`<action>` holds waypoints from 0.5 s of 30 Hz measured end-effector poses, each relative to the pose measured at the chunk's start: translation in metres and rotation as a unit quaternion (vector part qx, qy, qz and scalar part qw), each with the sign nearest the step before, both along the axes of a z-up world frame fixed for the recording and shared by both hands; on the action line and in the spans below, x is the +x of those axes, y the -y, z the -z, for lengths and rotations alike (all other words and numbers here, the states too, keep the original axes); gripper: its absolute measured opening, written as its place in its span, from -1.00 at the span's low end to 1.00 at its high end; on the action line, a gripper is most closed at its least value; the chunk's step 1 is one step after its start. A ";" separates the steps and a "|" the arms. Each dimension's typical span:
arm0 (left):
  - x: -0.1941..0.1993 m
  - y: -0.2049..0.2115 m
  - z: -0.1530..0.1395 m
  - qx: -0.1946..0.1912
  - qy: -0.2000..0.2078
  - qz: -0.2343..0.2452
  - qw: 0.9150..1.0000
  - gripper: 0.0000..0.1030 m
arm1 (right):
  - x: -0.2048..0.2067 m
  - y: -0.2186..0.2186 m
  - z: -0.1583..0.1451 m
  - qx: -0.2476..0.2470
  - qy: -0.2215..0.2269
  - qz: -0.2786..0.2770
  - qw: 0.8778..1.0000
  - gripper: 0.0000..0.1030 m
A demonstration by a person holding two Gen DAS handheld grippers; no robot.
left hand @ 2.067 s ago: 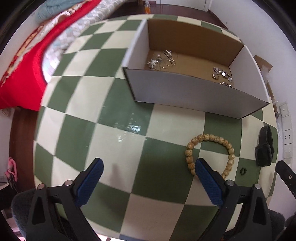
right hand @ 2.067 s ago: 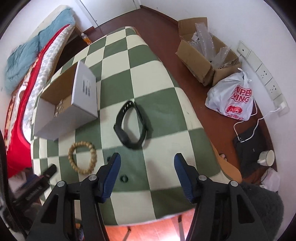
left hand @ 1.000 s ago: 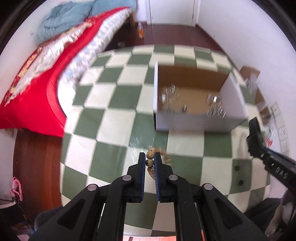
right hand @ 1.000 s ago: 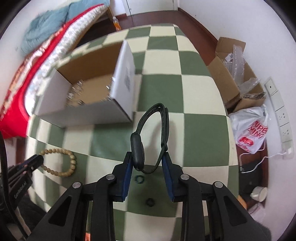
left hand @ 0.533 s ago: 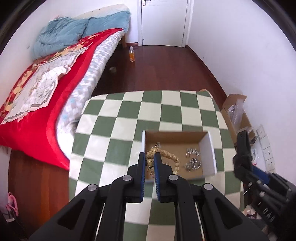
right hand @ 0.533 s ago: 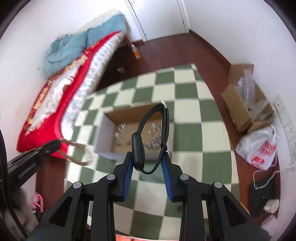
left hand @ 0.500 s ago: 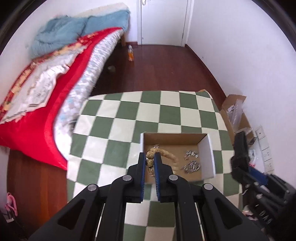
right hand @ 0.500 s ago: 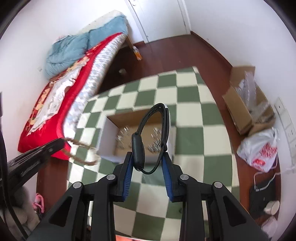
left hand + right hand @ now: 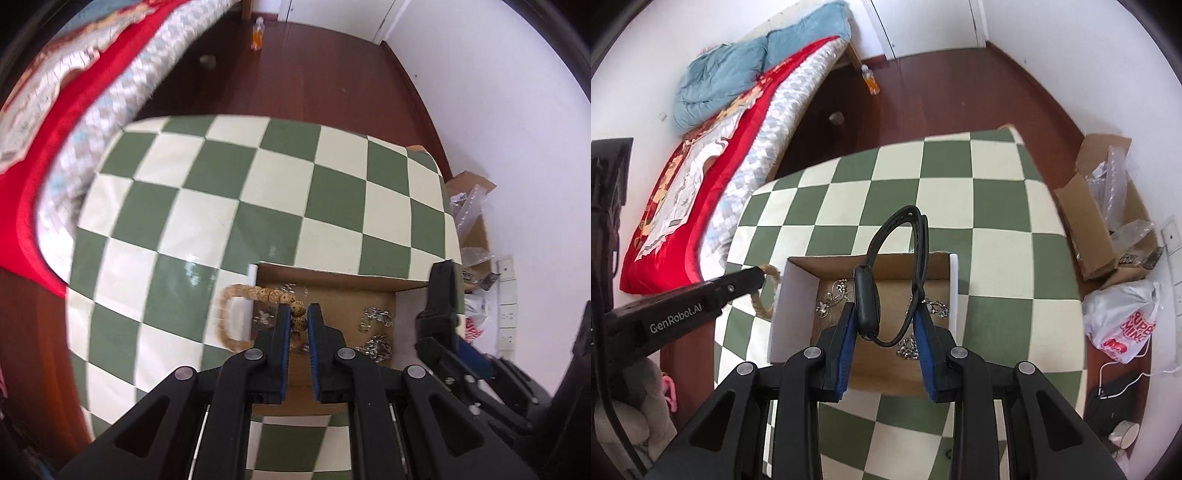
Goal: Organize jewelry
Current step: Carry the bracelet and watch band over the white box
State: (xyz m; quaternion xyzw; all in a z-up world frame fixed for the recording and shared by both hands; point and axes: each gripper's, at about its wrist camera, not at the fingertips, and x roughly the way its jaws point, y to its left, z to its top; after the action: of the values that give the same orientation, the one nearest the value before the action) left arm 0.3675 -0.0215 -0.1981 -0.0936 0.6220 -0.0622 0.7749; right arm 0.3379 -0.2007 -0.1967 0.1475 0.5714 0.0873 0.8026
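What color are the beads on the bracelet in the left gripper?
Tan with dark speckles, clearest in the left wrist view.

you could read only two texts, both in the right wrist view. white lettering "genrobot.ai" ran along the black side of the left gripper, which reached in from the left edge of the picture toward the left wall of the open box on the checkered table. red letters on the white plastic bag, lying on the floor beyond the table's right edge, read "super ming", partly creased, above a red logo you could not make out. the left wrist view gave you nothing legible: the wall sockets and the bottle on the floor carried marks too small or blurred to read.
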 end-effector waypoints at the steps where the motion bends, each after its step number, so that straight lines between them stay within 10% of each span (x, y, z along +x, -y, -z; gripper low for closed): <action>1: 0.000 -0.001 0.000 -0.011 -0.003 -0.003 1.000 -0.87 | 0.003 0.000 0.005 0.000 -0.006 -0.001 1.000 -0.37; 15: -0.002 0.010 -0.027 -0.058 0.012 0.008 0.998 -0.87 | -0.003 0.000 0.018 0.021 -0.018 0.001 1.000 -0.37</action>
State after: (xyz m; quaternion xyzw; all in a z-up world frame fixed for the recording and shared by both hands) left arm 0.3659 -0.0320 -0.1711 -0.1329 0.6084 -0.1060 0.7752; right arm 0.3347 -0.2007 -0.2148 0.1667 0.5839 0.0954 0.7888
